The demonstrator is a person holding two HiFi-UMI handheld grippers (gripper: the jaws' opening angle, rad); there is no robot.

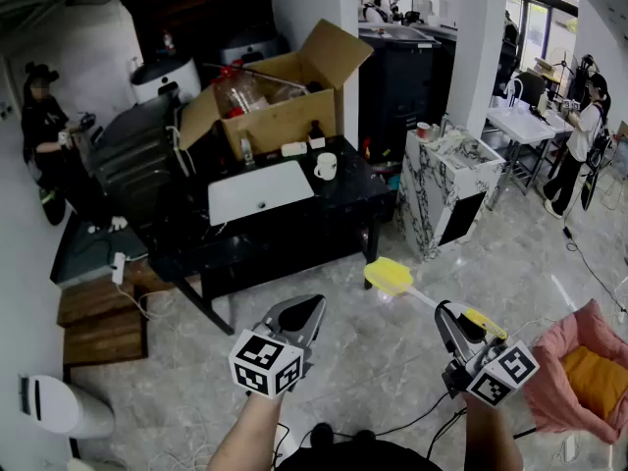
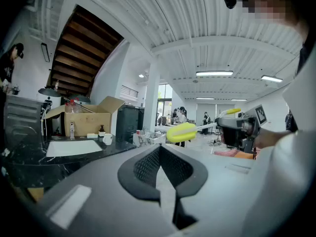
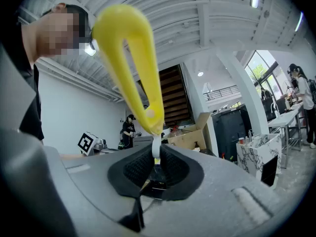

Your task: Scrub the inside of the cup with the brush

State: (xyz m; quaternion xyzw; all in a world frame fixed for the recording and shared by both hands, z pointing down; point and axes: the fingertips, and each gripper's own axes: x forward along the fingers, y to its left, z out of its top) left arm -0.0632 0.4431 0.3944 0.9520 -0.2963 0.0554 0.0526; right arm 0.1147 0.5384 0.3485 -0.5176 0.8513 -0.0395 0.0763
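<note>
Well, my right gripper [image 1: 453, 330] is clamped on the thin white stem of the brush [image 1: 392, 279]. Its soft yellow oblong head sticks out ahead over the pale marbled floor [image 1: 392, 381]. In the right gripper view the glossy yellow loop of the handle rears up just in front of the lens, above the ribbed black pads [image 3: 174, 168]. My left gripper [image 1: 304, 317] has its jaws pressed together with nothing between them, and it is held in the air well apart from the brush.

The cup [image 1: 325, 166], a small white mug with a handle, stands on the dark, shiny table [image 1: 353, 199], far from both my tools. I cannot see inside it from here. Just behind it sits an open cardboard box [image 1: 285, 116], flaps up, holding a clear plastic bottle [image 1: 235, 88] with a red top among other things I cannot make out. A flat white rectangular board [image 1: 259, 191] lies on the table beside the mug. At my right, a crumpled pink cloth bag [image 1: 559, 400] gapes open over something orange.
</note>
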